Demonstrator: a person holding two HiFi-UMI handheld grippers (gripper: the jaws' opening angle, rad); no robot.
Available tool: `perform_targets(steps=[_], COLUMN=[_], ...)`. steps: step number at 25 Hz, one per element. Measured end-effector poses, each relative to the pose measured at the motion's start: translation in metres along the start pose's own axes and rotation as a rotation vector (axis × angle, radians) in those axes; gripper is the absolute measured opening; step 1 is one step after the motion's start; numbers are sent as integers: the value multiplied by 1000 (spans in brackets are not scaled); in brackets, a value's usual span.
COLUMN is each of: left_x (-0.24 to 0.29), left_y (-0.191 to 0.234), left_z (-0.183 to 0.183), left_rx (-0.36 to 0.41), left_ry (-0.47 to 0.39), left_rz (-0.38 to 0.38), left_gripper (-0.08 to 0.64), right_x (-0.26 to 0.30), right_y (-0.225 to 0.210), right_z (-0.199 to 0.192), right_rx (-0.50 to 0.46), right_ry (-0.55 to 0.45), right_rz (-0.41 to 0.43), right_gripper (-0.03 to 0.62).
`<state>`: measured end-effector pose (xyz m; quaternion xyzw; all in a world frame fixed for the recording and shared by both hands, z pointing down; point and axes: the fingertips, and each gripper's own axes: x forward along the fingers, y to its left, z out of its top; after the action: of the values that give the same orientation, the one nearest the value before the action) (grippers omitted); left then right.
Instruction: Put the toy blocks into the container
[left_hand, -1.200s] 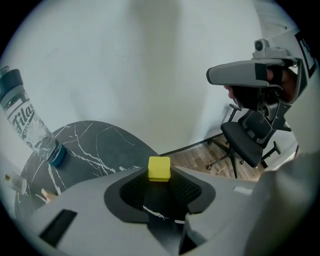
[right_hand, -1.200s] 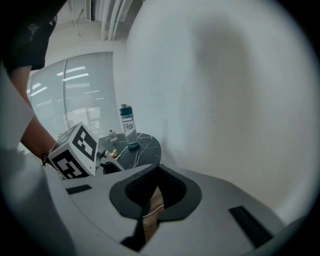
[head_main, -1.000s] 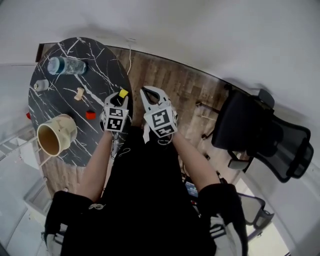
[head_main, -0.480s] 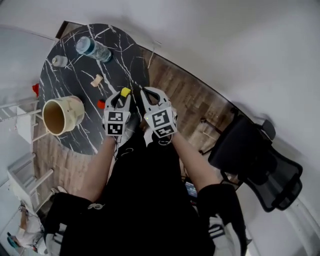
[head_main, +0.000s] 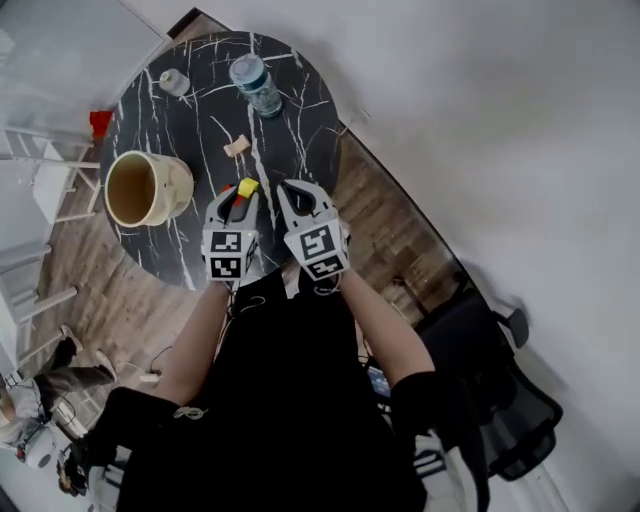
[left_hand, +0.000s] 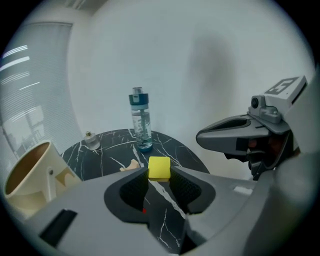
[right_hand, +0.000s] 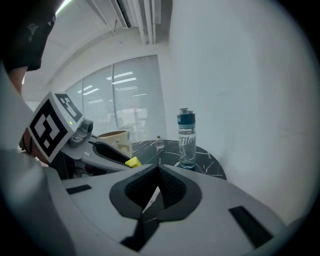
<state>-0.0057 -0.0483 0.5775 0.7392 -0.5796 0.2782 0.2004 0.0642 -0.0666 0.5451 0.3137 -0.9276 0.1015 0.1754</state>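
Note:
My left gripper (head_main: 245, 190) is shut on a yellow block (head_main: 247, 186), which sits pinched between its fingertips (left_hand: 159, 168) and shows in the right gripper view too (right_hand: 133, 162). It hovers over the near edge of the round black marble table (head_main: 200, 110). The cream container (head_main: 178, 188) stands open-topped to its left (left_hand: 30, 175). Close beside the left gripper, my right gripper (head_main: 288, 187) is shut with nothing in it (right_hand: 159, 176). A wooden block (head_main: 237, 146) lies on the table ahead (left_hand: 131, 165). Part of a red block (head_main: 236, 211) shows under the left jaws.
A water bottle (head_main: 256, 85) and a small bottle (head_main: 175, 82) stand at the table's far side. White furniture (head_main: 40, 180) and a red thing (head_main: 100, 122) are left of the table. A black office chair (head_main: 500, 400) is behind me on the right.
The view has swung, so the table now lies straight ahead. Both grippers have come over its near edge, closer to the container. The left gripper still holds the yellow block.

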Motion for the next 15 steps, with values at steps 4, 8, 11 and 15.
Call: perform_targets(steps=[4, 8, 11, 15], left_x=[-22, -47, -68, -99], left_y=[28, 57, 77, 102], left_z=[-9, -23, -34, -46], left_rx=[-80, -147, -201, -247], left_ry=[-15, -33, -47, -62], left_rz=[79, 162, 229, 324], left_gripper=[129, 129, 129, 129], right_x=[18, 35, 48, 62], right_y=[28, 63, 93, 133], right_z=[11, 21, 28, 39], right_rx=[-54, -105, -143, -210], right_ry=[2, 4, 4, -4], right_rz=[100, 200, 279, 385], right_gripper=[-3, -3, -3, -3])
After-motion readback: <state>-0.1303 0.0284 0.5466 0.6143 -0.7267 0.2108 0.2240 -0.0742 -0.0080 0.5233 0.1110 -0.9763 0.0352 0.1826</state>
